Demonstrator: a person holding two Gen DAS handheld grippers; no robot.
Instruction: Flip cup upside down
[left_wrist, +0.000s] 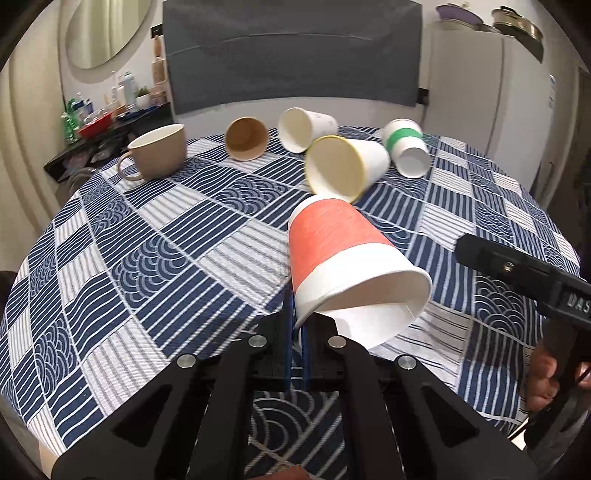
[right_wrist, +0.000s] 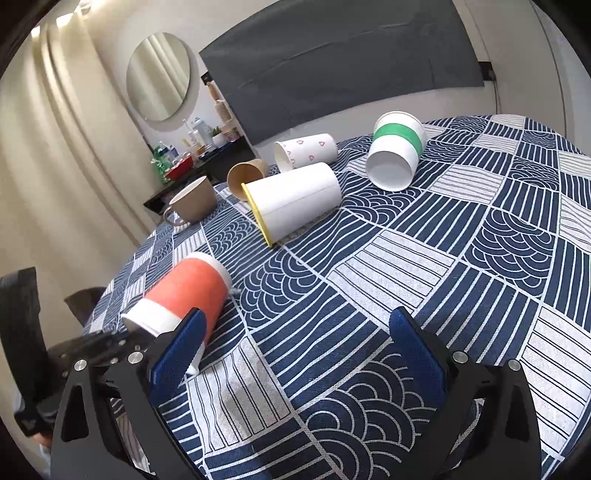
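My left gripper (left_wrist: 295, 317) is shut on the rim of an orange and white paper cup (left_wrist: 332, 243). The cup is tilted, base up and away, mouth down and toward me, just above the patterned tablecloth (left_wrist: 147, 240). In the right wrist view the same cup (right_wrist: 184, 291) shows at the lower left, held by the left gripper. My right gripper (right_wrist: 295, 350) is open and empty, low over the cloth to the right of the cup. Its body also shows in the left wrist view (left_wrist: 517, 269).
Several cups lie on their sides at the far side: a yellow-rimmed white cup (left_wrist: 347, 166), a green-banded cup (left_wrist: 406, 151), a white heart-print cup (right_wrist: 306, 151) and a brown paper cup (left_wrist: 246, 138). A beige mug (left_wrist: 159, 151) stands upright at the far left.
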